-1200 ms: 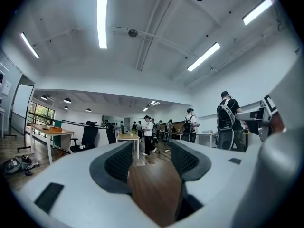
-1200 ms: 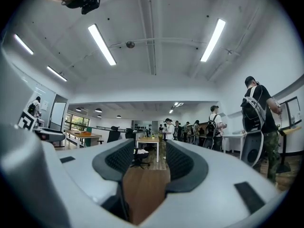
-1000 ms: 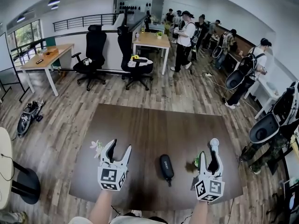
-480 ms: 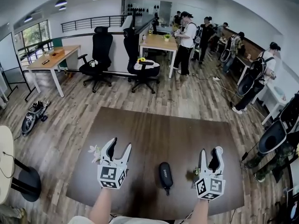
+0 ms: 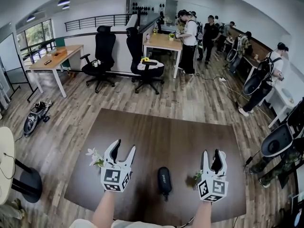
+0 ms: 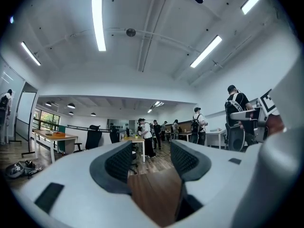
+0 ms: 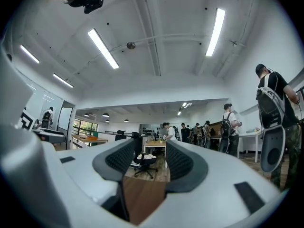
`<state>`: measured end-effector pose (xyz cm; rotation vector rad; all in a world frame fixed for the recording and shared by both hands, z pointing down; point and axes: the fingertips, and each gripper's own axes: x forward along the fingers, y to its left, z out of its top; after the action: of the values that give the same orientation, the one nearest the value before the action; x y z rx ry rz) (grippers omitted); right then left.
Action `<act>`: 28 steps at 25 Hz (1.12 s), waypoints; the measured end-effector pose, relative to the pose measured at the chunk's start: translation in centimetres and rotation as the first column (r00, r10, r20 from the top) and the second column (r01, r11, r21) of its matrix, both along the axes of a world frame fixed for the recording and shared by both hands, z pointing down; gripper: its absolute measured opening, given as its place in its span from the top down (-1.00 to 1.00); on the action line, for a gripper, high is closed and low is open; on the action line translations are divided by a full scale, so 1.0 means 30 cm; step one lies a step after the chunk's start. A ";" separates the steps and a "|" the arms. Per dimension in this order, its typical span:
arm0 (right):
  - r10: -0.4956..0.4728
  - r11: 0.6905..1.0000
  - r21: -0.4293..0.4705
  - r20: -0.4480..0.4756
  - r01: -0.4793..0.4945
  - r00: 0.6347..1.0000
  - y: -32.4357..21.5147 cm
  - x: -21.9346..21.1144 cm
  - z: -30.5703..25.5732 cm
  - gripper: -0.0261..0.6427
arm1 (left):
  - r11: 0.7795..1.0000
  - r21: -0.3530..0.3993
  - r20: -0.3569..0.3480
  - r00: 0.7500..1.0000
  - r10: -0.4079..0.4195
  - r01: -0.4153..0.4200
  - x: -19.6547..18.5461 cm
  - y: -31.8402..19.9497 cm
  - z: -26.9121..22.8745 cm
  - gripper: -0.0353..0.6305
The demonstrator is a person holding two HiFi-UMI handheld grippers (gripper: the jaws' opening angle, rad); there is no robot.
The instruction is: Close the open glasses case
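Note:
A black oval glasses case (image 5: 164,180) lies on the brown table (image 5: 161,132) near its front edge, between my two grippers; its lid looks down, with a small strap at its near end. My left gripper (image 5: 123,148) hovers to the case's left, open, with nothing between its fingers. To the case's right my right gripper (image 5: 212,155) is also open and empty. In the left gripper view (image 6: 151,158) and the right gripper view (image 7: 149,158) only bare tabletop shows between the ribbed pads. Neither gripper touches the case.
A small sprig of white flowers (image 5: 94,156) lies by the left gripper, and a small green sprig (image 5: 197,176) by the right one. Beyond the table are office chairs (image 5: 147,70), desks (image 5: 52,58) and several standing people (image 5: 189,39).
Both grippers have moved a little farther out over the table, so the case now sits nearer me in the picture. The jaws keep the same opening. The case has not moved on the table.

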<state>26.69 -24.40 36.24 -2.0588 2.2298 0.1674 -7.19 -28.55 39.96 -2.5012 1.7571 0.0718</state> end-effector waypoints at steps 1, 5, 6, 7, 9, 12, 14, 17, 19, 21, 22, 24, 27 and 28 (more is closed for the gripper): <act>0.001 1.000 -0.002 0.001 -0.001 1.000 -0.003 0.002 0.003 0.29 | 1.000 -0.002 0.003 1.000 0.001 -0.001 0.002 -0.002 0.002 0.12; -0.001 1.000 -0.003 0.003 0.001 1.000 -0.007 -0.004 0.008 0.29 | 1.000 -0.002 0.007 1.000 -0.004 0.004 -0.008 -0.001 0.005 0.12; -0.002 1.000 -0.002 0.002 0.002 1.000 -0.004 -0.009 0.010 0.29 | 1.000 -0.001 0.007 1.000 -0.005 0.006 -0.013 0.004 0.007 0.12; -0.004 1.000 -0.002 0.002 0.004 1.000 0.000 -0.014 0.011 0.29 | 1.000 -0.001 0.007 1.000 -0.007 0.007 -0.017 0.009 0.009 0.12; -0.009 1.000 -0.006 0.003 0.009 1.000 0.003 -0.022 0.014 0.29 | 1.000 -0.002 0.013 1.000 -0.008 0.008 -0.020 0.019 0.012 0.12; -0.027 0.999 -0.020 -0.001 0.027 1.000 -0.006 -0.044 0.018 0.29 | 1.000 -0.008 0.019 1.000 -0.014 0.014 -0.025 0.034 0.015 0.12; -0.047 0.998 -0.038 -0.008 0.047 0.999 -0.009 -0.072 0.034 0.29 | 1.000 -0.019 0.017 1.000 -0.020 0.020 -0.035 0.048 0.030 0.12; -0.088 0.994 -0.073 -0.020 0.087 0.996 -0.018 -0.128 0.087 0.29 | 0.999 -0.044 0.019 1.000 -0.025 0.025 -0.048 0.070 0.082 0.12; -0.117 0.988 -0.101 -0.028 0.114 0.993 -0.025 -0.171 0.127 0.29 | 0.997 -0.066 0.026 0.999 -0.023 0.025 -0.054 0.080 0.121 0.12; -0.148 0.980 -0.138 -0.036 0.142 0.988 -0.022 -0.217 0.173 0.29 | 0.995 -0.097 0.029 0.999 -0.022 0.025 -0.061 0.098 0.166 0.12; -0.165 0.975 -0.160 -0.038 0.157 0.986 -0.020 -0.240 0.200 0.30 | 0.993 -0.113 0.027 0.999 -0.021 0.024 -0.063 0.107 0.189 0.12; -0.195 0.961 -0.207 -0.038 0.183 0.980 -0.013 -0.283 0.264 0.29 | 0.990 -0.140 0.027 0.999 -0.018 0.021 -0.065 0.124 0.234 0.12; -0.239 0.930 -0.292 -0.020 0.222 0.971 0.014 -0.339 0.377 0.29 | 0.983 -0.182 0.033 0.999 -0.009 0.015 -0.057 0.154 0.301 0.12; -0.255 0.916 -0.324 -0.017 0.236 0.967 0.027 -0.359 0.419 0.29 | 0.981 -0.195 0.031 0.999 -0.005 0.011 -0.053 0.164 0.322 0.12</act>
<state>15.92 -23.58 48.82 -1.9020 2.6790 -0.1686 -8.77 -23.63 49.61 -2.6110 1.8453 -0.1462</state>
